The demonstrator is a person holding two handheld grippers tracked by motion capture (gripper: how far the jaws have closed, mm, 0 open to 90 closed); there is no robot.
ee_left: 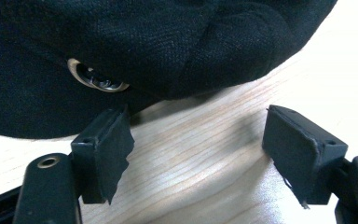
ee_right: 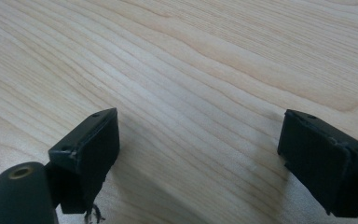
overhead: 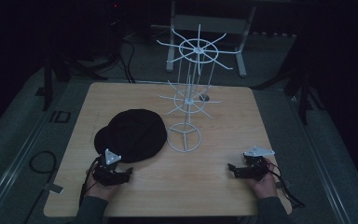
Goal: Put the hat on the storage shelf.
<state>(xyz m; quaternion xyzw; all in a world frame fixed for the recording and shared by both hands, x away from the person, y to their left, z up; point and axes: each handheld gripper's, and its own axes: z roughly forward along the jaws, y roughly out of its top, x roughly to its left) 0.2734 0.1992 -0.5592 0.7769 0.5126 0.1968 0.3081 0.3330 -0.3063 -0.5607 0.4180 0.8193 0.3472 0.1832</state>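
Observation:
A black cloth cap [overhead: 130, 135] lies flat on the wooden table [overhead: 223, 112], left of centre. Its fabric and a brass eyelet [ee_left: 98, 79] sit close ahead in the left gripper view. My left gripper [overhead: 116, 173] rests at the cap's near edge; its jaws stand wide apart with bare wood between them, and the left jaw's tip is almost at the cap's rim. A white wire rack [overhead: 189, 100] with two spoked tiers stands on a ring base just right of the cap. My right gripper [overhead: 237, 170] sits near the front right, open over bare wood [ee_right: 191, 84].
The rack's ring base [overhead: 183, 138] lies between the cap and the table's middle. A metal frame [overhead: 209, 23] stands beyond the far edge. Cables trail on the floor at the left [overhead: 42, 163]. The room around the table is dark.

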